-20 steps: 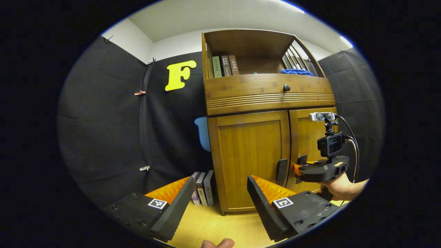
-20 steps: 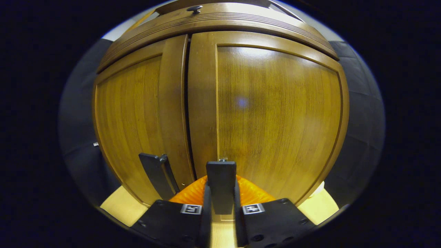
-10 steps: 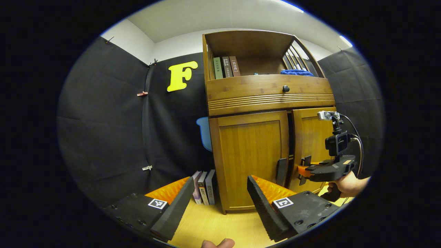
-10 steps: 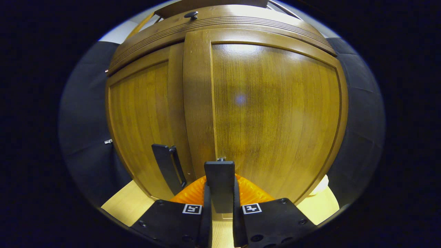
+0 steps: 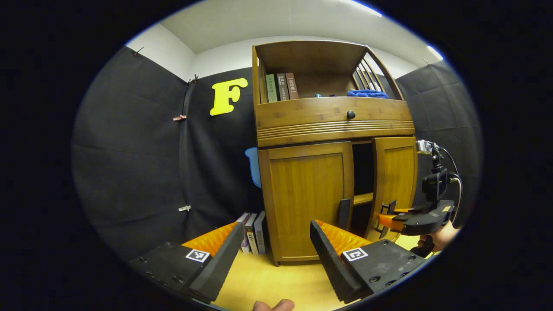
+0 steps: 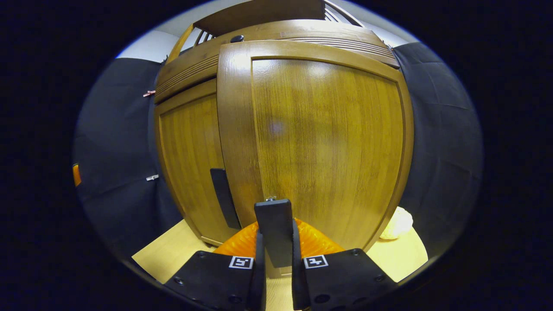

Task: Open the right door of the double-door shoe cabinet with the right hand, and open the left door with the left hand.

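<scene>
Illegible spines on three shelved books (image 5: 282, 87)

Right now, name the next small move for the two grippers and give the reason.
Probably keep the right gripper pulling, swinging the right door wider. Its fingers are clamped on the right door's handle, and the door stands only partly ajar, a dark gap beside it. The left gripper hangs open, short of the shut left door, whose handle is untouched.
</scene>
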Demonstrator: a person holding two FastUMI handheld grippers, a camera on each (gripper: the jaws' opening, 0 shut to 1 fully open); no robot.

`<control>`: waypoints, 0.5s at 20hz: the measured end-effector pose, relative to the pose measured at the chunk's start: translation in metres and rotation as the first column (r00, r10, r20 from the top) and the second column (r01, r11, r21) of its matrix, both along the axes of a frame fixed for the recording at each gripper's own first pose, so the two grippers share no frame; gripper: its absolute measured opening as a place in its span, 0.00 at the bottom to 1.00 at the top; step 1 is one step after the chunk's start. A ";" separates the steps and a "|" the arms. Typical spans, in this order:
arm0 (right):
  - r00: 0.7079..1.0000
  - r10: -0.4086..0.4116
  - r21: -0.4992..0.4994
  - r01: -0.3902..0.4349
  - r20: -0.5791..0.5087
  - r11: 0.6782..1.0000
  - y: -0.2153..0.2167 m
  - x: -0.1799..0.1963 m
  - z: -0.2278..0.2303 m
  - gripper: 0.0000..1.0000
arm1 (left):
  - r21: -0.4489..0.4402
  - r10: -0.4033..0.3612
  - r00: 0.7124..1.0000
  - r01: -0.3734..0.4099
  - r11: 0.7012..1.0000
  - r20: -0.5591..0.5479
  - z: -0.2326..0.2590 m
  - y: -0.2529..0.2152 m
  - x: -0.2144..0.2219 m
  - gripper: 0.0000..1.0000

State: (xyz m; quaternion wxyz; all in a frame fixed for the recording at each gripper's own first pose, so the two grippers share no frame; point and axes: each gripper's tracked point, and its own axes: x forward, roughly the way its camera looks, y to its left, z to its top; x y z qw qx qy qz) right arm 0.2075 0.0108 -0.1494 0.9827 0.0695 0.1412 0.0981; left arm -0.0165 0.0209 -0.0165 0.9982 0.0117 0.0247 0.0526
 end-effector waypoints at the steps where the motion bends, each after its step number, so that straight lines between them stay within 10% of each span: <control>1: 1.000 0.007 0.001 -0.007 0.001 1.000 0.000 0.000 0.001 0.27 | -0.004 -0.004 1.000 0.004 1.000 -0.002 0.000 -0.006 -0.001 0.95; 10: 0.998 0.061 0.001 -0.061 0.009 0.998 0.000 -0.009 0.017 0.27 | -0.025 -0.006 1.000 0.005 1.000 -0.007 0.011 -0.059 0.011 0.95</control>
